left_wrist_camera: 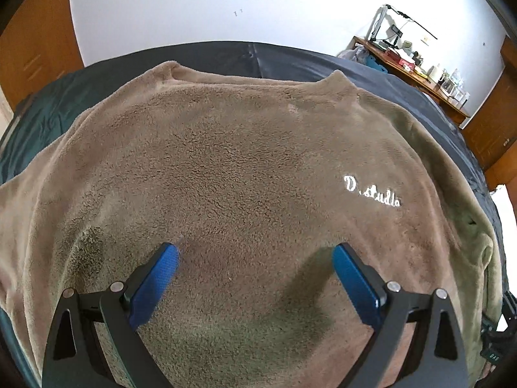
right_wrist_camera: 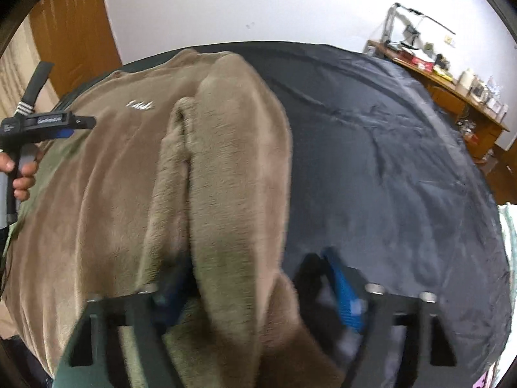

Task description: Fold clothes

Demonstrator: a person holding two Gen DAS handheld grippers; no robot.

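A brown fleece sweatshirt (left_wrist_camera: 226, 168) lies spread flat on a bed covered with a dark sheet (right_wrist_camera: 387, 148), its white script logo (left_wrist_camera: 371, 190) facing up toward the right side of the chest. The left gripper (left_wrist_camera: 255, 258) hovers low over the middle of the garment with its jaws spread wide — nothing sits between the blue pads (left_wrist_camera: 155, 284), and whether the tips touch the fleece is unclear.

In the right wrist view, one sleeve (right_wrist_camera: 232, 161) lies folded up over the sweatshirt's right edge, forming a long ridge beside the bare sheet. The right gripper (right_wrist_camera: 258, 268) has its jaws apart; the sleeve's lower end runs between them, but the picture is blurred and the left pad is partly hidden by fleece, so whether they pinch the cloth cannot be told.

At the far left of that view a hand (right_wrist_camera: 17, 171) holds the other gripper's handle. A cluttered wooden counter (right_wrist_camera: 465, 97) stands against the white wall behind the bed.
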